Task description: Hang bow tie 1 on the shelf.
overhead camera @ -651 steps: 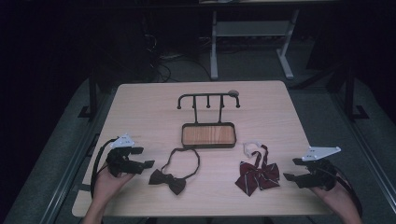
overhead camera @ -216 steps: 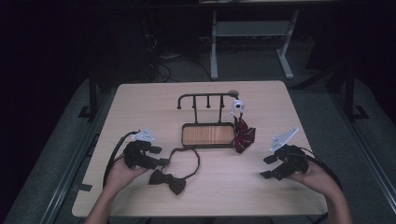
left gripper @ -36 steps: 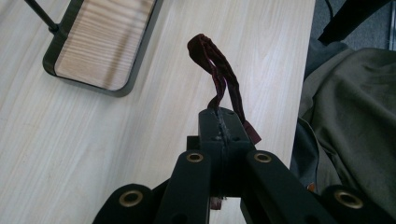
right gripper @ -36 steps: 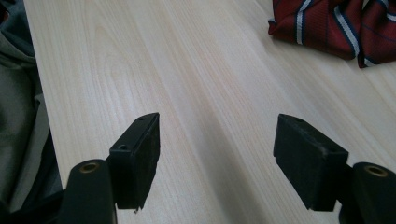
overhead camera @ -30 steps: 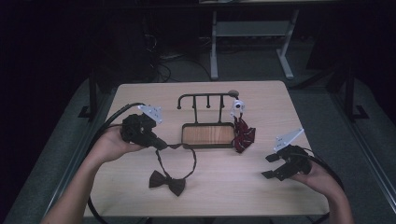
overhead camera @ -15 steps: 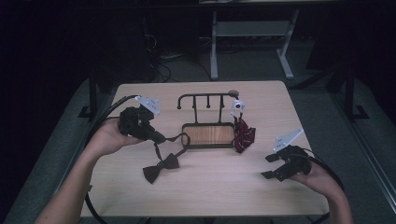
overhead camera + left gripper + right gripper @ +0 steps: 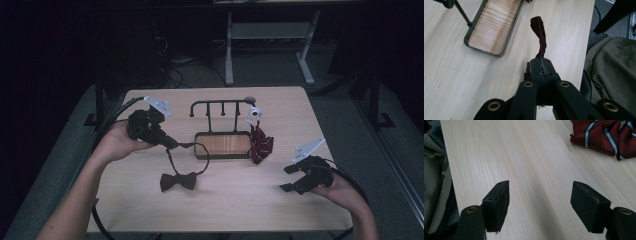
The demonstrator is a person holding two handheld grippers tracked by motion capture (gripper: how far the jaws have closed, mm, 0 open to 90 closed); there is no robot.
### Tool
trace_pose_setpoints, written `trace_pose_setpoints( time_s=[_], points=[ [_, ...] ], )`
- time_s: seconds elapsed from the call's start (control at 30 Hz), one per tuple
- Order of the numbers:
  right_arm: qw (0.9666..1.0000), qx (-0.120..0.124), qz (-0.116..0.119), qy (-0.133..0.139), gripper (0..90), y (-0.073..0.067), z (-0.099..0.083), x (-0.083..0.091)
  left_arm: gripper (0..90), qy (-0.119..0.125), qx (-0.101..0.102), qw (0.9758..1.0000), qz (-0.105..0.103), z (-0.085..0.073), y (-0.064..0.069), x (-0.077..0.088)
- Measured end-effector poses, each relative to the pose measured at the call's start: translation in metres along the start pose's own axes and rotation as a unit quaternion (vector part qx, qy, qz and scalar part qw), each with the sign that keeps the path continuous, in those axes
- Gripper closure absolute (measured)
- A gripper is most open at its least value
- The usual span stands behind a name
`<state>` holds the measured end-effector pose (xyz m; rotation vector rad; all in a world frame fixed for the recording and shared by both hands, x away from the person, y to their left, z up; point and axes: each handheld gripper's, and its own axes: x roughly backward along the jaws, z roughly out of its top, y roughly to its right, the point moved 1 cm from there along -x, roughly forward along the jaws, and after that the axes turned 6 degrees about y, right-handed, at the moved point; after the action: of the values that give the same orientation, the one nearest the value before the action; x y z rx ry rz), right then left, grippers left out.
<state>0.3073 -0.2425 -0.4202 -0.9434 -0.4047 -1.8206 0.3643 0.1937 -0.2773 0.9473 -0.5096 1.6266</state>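
The left gripper point(image 7: 171, 143), jaws clamped on the black bow tie's point(image 7: 178, 180) strap, has lifted it toward the rack point(image 7: 220, 107); hanging seems next. The right gripper point(image 7: 295, 178) waits, jaws wide.

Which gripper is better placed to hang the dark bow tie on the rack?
Left. The left gripper is already shut on the dark bow tie's strap, beside the rack. The right gripper sits open, apart from both, near the table edge.
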Motion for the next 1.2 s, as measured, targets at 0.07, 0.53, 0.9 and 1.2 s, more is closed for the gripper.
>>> trace_pose_setpoints(
  time_s=[0.07,0.53,0.9,1.2],
  points=[
    [1.0,0.006,-0.003,-0.003,31.0,0.001,0.0,-0.001,89.9,0.0,-0.001,1.0,0.001,0.002,-0.001,0.001],
    [1.0,0.001,0.0,0.001,30.8,0.001,-0.001,0.0,89.9,0.0,0.011,0.9999,0.005,0.008,-0.013,0.007],
    [1.0,0.003,-0.002,0.0,30.9,0.001,0.0,0.001,89.9,-0.001,0.014,0.9999,0.008,0.013,-0.019,0.009],
    [1.0,0.003,-0.001,0.001,30.9,0.001,-0.001,0.0,89.9,0.0,0.024,0.9997,0.01,0.017,-0.028,0.012]
  ],
)
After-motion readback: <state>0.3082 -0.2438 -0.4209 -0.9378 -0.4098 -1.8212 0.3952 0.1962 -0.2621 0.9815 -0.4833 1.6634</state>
